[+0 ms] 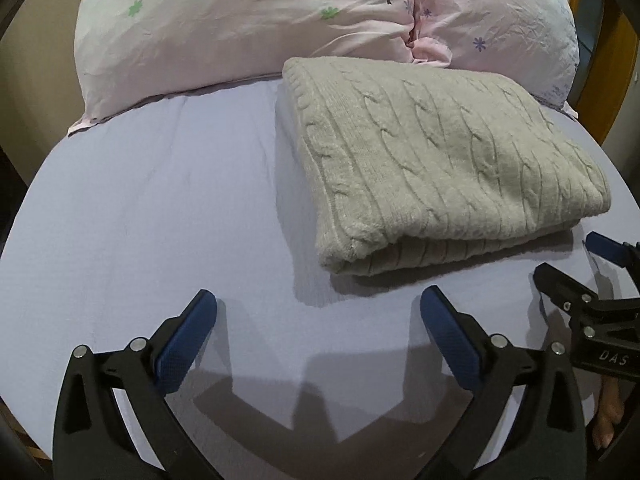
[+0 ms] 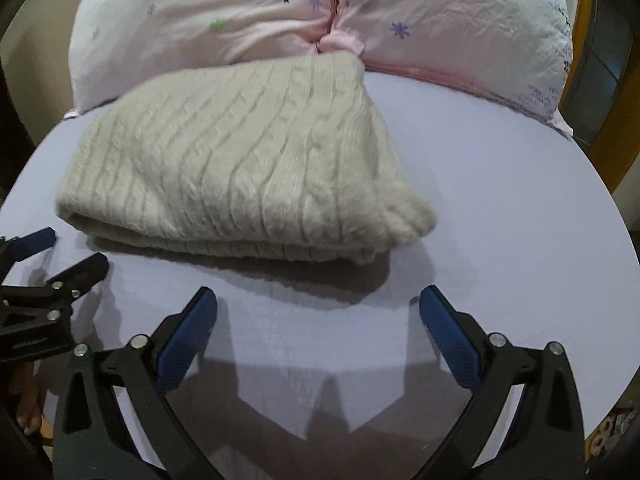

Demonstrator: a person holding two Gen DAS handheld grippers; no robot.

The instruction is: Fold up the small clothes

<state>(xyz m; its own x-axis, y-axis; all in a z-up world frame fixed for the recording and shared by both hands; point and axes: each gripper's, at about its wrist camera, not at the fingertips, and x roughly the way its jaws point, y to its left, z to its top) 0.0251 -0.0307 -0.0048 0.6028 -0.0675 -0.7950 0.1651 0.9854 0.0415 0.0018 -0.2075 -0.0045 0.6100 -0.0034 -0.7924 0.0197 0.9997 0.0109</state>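
A cream cable-knit sweater [image 1: 436, 160] lies folded into a thick rectangle on the lavender bed sheet [image 1: 160, 208], its far edge against the pillows. It also shows in the right wrist view [image 2: 240, 168]. My left gripper [image 1: 318, 304] is open and empty, just in front of the sweater's near left corner. My right gripper [image 2: 318, 304] is open and empty, in front of the sweater's near right corner. Each gripper shows at the edge of the other's view: the right gripper [image 1: 568, 256] and the left gripper [image 2: 72, 248], both open.
Two pink floral pillows [image 1: 240, 28] [image 2: 460, 20] lie across the head of the bed behind the sweater. A wooden bed frame [image 1: 620, 80] stands at the right. The bed sheet [image 2: 520, 220] lies flat on both sides of the sweater.
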